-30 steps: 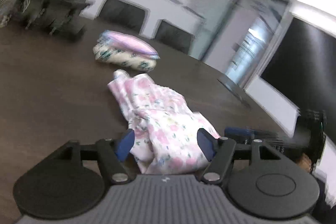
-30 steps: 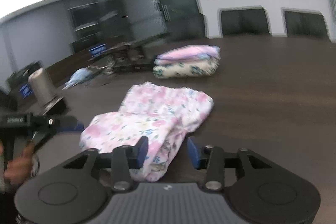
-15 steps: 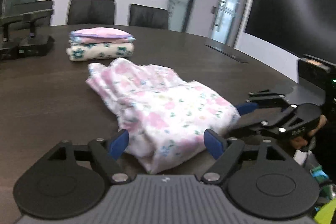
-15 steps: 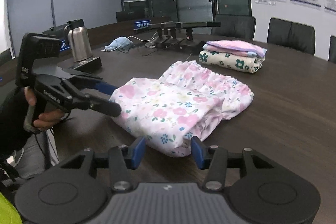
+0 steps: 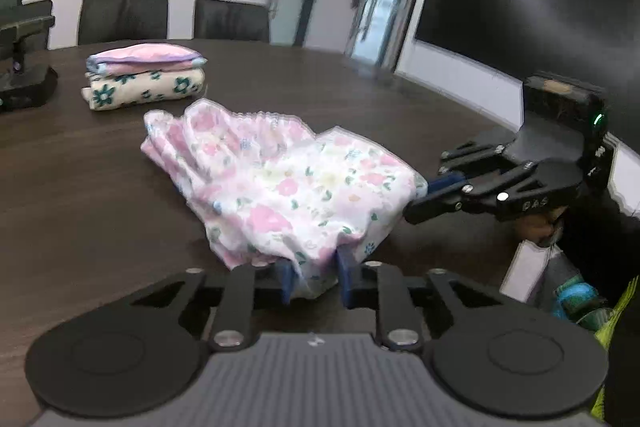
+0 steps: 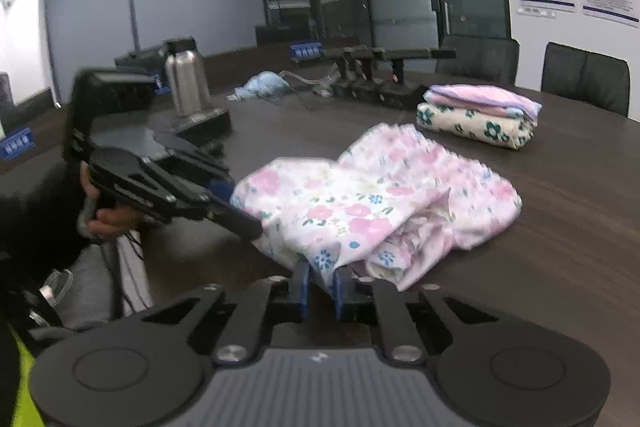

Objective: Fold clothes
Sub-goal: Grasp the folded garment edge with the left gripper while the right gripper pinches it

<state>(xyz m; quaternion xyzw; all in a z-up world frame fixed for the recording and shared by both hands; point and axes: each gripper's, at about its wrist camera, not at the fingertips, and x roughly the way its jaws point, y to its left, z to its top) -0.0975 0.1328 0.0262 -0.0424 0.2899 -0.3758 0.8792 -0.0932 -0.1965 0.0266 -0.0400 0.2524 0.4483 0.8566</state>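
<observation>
Your left gripper (image 5: 314, 277) and right gripper (image 6: 320, 287) are closing their fingers on the near edge of the floral garment (image 5: 296, 183), centre frame on the counter (image 5: 80, 195).

The left claw (image 5: 311, 277) is pointing forward and slightly downward, its jaws closing with a bunched edge of floral cloth (image 5: 288, 183) between the blue pads. The right claw (image 6: 320, 285) is angled likewise, its jaws closing on another corner of the cloth. A hand (image 6: 108, 217) is gripping the left claw's handle.
</observation>
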